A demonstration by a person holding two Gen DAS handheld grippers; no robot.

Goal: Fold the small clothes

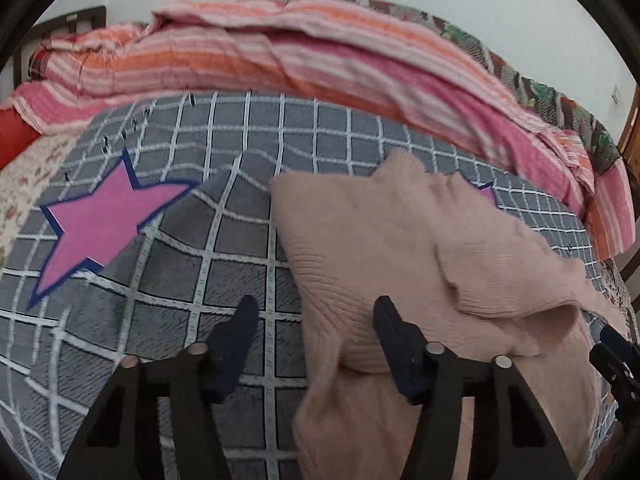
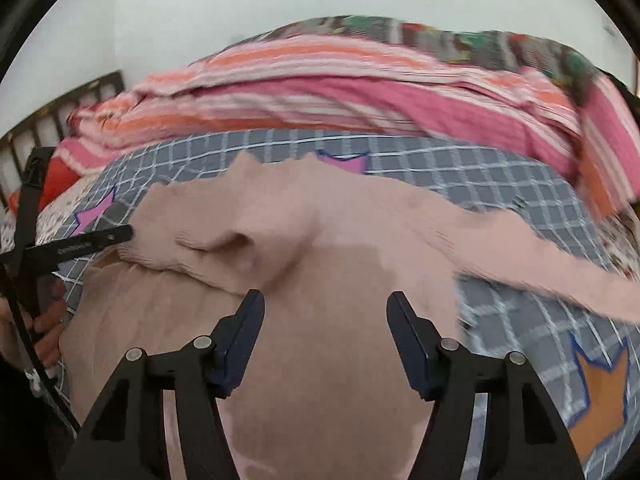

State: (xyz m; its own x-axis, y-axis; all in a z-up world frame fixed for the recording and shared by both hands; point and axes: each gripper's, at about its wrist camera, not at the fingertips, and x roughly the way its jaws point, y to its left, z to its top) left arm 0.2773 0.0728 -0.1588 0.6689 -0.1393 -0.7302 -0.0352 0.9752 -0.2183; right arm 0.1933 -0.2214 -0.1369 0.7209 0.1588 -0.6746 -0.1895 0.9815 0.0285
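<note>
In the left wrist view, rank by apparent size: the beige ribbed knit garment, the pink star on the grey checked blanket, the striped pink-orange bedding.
1. Striped pink-orange bedding and beige ribbed knit garment: similar; garment nearer, so unsure.
2. Pink star: clearly smallest.

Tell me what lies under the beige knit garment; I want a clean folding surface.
Under the beige knit garment lies the grey checked blanket with star patches; one pink star peeks out at its far edge. Whatever else the garment covers cannot be seen.
</note>
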